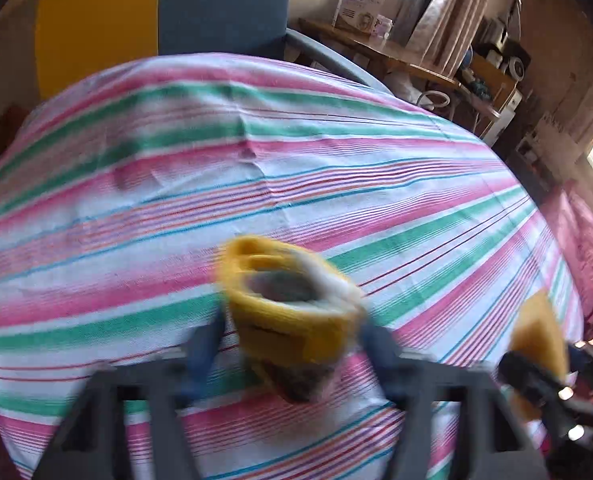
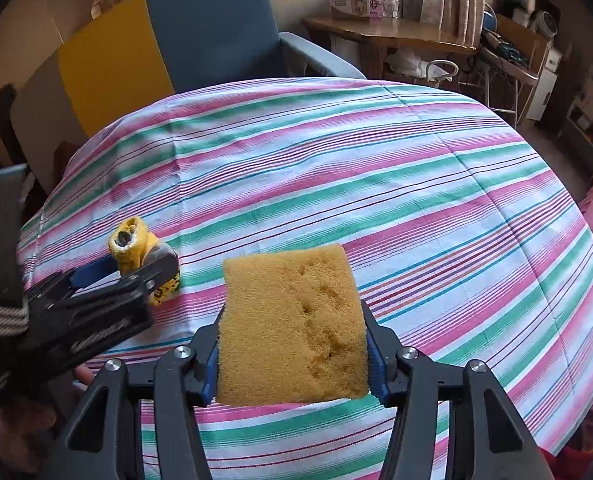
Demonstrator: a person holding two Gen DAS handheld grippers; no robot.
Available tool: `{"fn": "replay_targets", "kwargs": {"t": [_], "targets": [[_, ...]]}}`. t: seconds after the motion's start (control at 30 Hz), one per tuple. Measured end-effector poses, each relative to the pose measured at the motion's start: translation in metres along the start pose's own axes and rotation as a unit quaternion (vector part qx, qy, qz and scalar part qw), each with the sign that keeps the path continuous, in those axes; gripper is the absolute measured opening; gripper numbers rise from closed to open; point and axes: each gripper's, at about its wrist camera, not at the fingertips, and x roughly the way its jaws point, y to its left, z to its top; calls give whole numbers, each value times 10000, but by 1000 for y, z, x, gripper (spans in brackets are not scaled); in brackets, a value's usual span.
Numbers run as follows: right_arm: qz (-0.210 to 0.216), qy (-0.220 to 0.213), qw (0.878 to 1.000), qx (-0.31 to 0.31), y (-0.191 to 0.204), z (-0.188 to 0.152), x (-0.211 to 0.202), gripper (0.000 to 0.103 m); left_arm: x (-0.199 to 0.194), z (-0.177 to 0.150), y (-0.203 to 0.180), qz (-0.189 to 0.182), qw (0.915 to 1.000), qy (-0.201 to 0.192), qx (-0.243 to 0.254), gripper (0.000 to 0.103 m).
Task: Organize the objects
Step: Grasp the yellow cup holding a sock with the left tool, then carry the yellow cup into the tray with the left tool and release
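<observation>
While blurred in the left wrist view, left gripper (image 1: 292, 324) seen clamped on small yellow slipper (image 1: 288, 300) at lower centre, over striped tablecloth (image 1: 336, 168); right gripper (image 2: 294, 344) partly closed, gripping orange sponge (image 2: 292, 328) at lower centre — slipper (image 2: 136, 248) at left, sponge (image 1: 540, 340) at right edge.

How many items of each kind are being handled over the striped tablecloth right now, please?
Yellow baby shoe: 1, between the jaws of the left hand-held gripper.
Yellow sponge: 1, clamped in the right hand-held gripper.
Total: 2
</observation>
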Motion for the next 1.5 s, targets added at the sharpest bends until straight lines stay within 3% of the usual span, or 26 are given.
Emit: {"fn": "replay_targets", "kwargs": {"t": [0.13, 0.37, 0.57, 0.77, 1.07, 1.5], "targets": [[51, 110, 9997, -231, 8, -3, 8, 56, -26, -15, 0, -58, 9998, -129, 110, 42], [492, 221, 9953, -809, 33, -13, 12, 56, -98, -56, 2, 401, 9974, -426, 413, 42], [739, 459, 9859, -1430, 62, -32, 23, 56, -153, -91, 14, 669, 9947, -692, 366, 42], [623, 652, 9790, -1827, 79, -48, 39, 56, -195, -122, 32, 942, 9914, -902, 131, 42], [513, 600, 9798, -1838, 77, -53, 44, 56, -230, -154, 62, 1281, 9855, -1101, -182, 42], [453, 476, 9793, -1914, 79, -58, 41, 57, -250, -185, 96, 1456, 9809, -1157, -571, 42]]}}
